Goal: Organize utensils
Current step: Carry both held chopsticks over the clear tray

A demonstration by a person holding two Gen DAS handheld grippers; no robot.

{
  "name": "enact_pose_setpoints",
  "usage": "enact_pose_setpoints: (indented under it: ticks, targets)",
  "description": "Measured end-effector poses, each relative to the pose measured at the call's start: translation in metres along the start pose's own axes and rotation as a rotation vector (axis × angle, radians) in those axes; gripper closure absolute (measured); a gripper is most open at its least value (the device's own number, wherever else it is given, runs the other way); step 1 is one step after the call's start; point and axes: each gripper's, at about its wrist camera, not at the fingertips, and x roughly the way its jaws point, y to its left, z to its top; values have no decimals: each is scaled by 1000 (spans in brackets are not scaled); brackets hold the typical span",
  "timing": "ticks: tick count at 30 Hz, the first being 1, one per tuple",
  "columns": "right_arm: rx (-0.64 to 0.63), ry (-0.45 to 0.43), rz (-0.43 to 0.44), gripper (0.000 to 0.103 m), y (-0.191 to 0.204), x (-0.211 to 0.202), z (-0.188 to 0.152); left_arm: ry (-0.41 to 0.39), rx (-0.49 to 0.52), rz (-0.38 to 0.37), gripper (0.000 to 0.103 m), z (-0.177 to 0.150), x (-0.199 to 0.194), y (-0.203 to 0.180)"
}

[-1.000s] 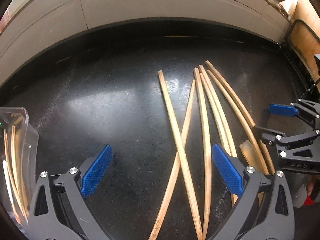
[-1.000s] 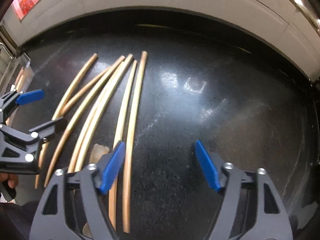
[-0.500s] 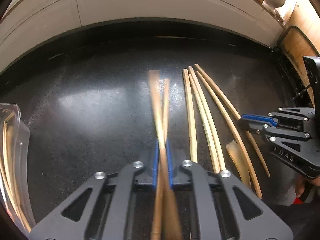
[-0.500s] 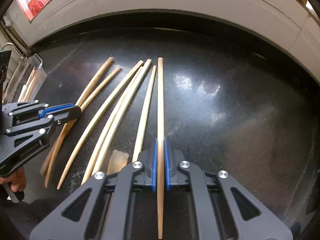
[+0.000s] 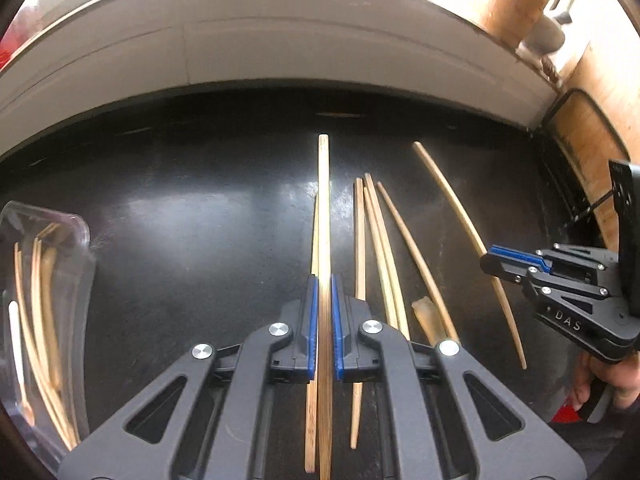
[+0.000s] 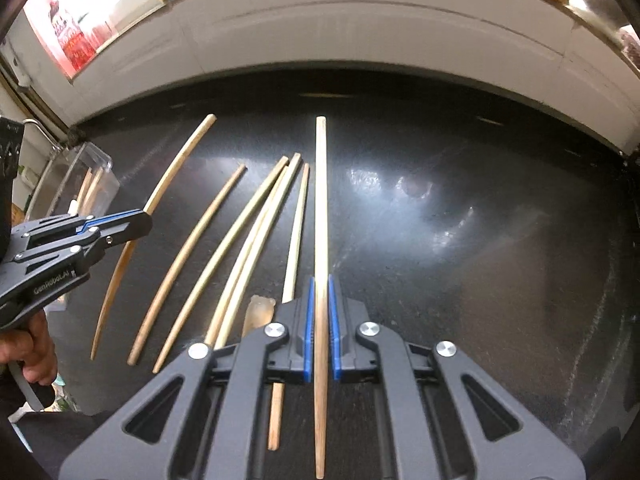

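Note:
Several wooden chopsticks [image 5: 384, 256] lie side by side on a black counter [image 5: 180, 220]. My left gripper [image 5: 324, 280] is shut on one chopstick [image 5: 323, 208], which runs straight out between the blue pads and is lifted off the counter. Another chopstick [image 5: 309, 420] shows just left of it, below the gripper. My right gripper [image 6: 320, 280] is shut on a chopstick [image 6: 320, 200] of its own, also raised. Each gripper appears in the other's view: the right gripper [image 5: 494, 260] with its stick, the left gripper [image 6: 142, 222] likewise.
A clear plastic container [image 5: 86, 248] holding several chopsticks stands at the counter's left end, also seen as the container [image 6: 96, 160]. A small amber piece [image 5: 424, 308] lies among the loose sticks. A pale wall [image 6: 320, 28] borders the back. A person's hand [image 6: 32, 344] holds the left gripper.
Both grippers went from open to shut, each on one chopstick. Both then rose from the counter, lifting their sticks away from the row.

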Motion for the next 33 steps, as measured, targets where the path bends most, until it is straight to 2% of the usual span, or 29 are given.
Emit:
enact_pose_setpoints:
  ticks: [9, 16, 24, 33]
  targets:
    - [-16, -56, 29, 95, 14, -52, 1, -27, -44, 58, 97, -6, -52, 5]
    - [-47, -81, 92, 95, 53, -80, 9, -39, -83, 123, 97, -16, -97, 21]
    - [-97, -83, 198, 95, 139, -88, 20, -69, -140, 179, 97, -34, -146, 76]
    - [-147, -59, 337, 95, 257, -71, 39, -113, -261, 221, 97, -59, -196, 173]
